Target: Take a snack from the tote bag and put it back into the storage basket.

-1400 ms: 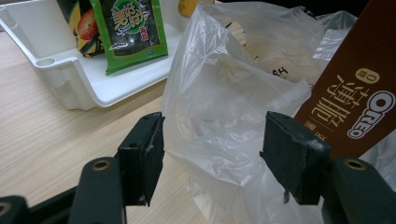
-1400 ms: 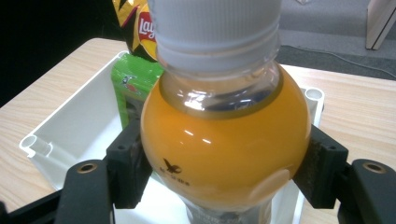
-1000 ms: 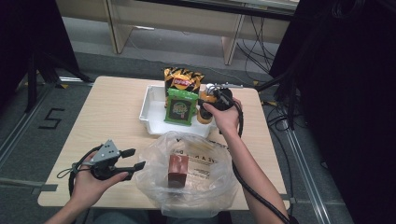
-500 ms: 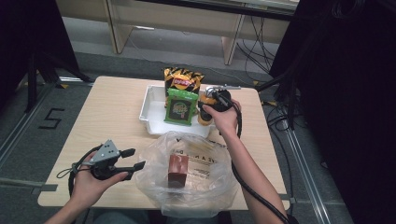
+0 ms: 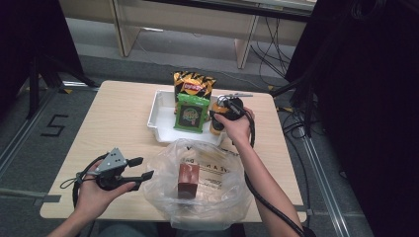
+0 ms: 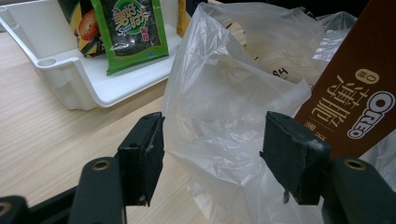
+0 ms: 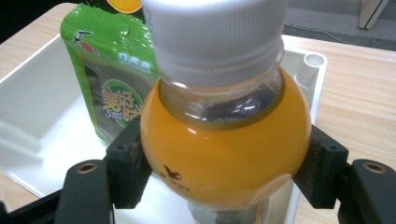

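Right now my right claw has its two pads pressed on the round shoulder of the orange bottle, one pad on each side, just under the white cap. From above, the bottle stands upright at the tray's three o'clock corner, and my right hand covers most of it.

Just beside the bottle, at its nine o'clock, leans the green pack, and behind that, at twelve, stands the chip bag; both are inside the tray.

My left claw is open, its jaws well apart with nothing pinched. They point toward three o'clock at the plastic bag, which lies at the table's six o'clock edge. Along the left jaws I see a fold of the bag's film between the pads (whether it brushes either pad I cannot tell).

Inside the bag stands a brown box, upright; close up it is the Oreo box, at two o'clock from my left jaws.
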The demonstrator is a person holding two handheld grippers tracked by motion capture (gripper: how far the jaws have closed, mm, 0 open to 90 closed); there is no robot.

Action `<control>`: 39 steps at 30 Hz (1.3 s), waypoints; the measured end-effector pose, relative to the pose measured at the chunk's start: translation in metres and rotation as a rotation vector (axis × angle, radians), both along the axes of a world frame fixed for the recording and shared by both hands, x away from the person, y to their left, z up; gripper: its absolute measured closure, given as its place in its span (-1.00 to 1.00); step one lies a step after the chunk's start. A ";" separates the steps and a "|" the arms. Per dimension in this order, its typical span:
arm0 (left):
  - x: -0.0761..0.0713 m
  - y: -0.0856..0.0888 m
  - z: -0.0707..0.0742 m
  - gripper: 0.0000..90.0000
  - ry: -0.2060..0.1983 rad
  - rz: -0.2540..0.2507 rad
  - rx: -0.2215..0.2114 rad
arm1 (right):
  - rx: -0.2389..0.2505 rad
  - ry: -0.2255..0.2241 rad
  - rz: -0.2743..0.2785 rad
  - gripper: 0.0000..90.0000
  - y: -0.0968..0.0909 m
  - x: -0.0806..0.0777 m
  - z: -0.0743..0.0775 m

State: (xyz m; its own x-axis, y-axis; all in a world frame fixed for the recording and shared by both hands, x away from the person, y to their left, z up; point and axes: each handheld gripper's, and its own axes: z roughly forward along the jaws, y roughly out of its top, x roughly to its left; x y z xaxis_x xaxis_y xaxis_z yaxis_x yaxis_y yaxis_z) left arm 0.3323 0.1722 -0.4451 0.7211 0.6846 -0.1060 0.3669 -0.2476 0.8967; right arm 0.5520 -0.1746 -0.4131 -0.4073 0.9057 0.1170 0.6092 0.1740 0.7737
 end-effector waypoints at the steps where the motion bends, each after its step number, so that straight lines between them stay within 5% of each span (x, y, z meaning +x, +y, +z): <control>1: 0.000 0.000 0.000 -0.15 0.000 0.000 0.000 | -0.006 -0.005 0.014 -0.29 0.000 0.001 -0.002; 2: 0.000 0.000 0.000 -0.15 0.000 0.000 0.001 | 0.009 0.037 -0.011 -0.29 0.003 -0.002 0.000; 7: 0.000 0.000 0.000 -0.15 0.000 0.000 0.000 | -0.014 -0.010 0.026 -0.29 0.001 0.003 -0.004; 8: 0.000 0.000 0.000 -0.15 0.000 -0.004 -0.004 | 0.011 0.047 -0.012 -0.29 0.005 -0.001 -0.001; 14: 0.000 0.000 0.000 -0.15 0.001 0.001 -0.007 | 0.007 0.026 0.000 -0.29 0.007 0.002 -0.005; 16: 0.000 0.001 0.000 -0.15 -0.001 -0.004 -0.004 | -0.007 0.054 -0.005 -0.29 0.008 0.001 -0.005; 18: 0.000 0.000 0.000 -0.15 0.001 0.000 -0.001 | -0.020 0.023 0.030 -0.29 0.007 0.004 -0.009; 19: 0.000 0.000 0.000 -0.15 0.001 0.000 -0.001 | -0.008 0.054 0.008 -0.29 0.010 0.002 -0.009; 36: 0.000 0.000 0.000 -0.15 0.000 0.000 0.000 | -0.023 0.075 0.004 -0.30 0.010 0.004 -0.018; 39: 0.000 0.000 0.000 -0.15 -0.001 -0.001 -0.005 | -0.038 0.046 0.025 -0.30 0.008 0.007 -0.019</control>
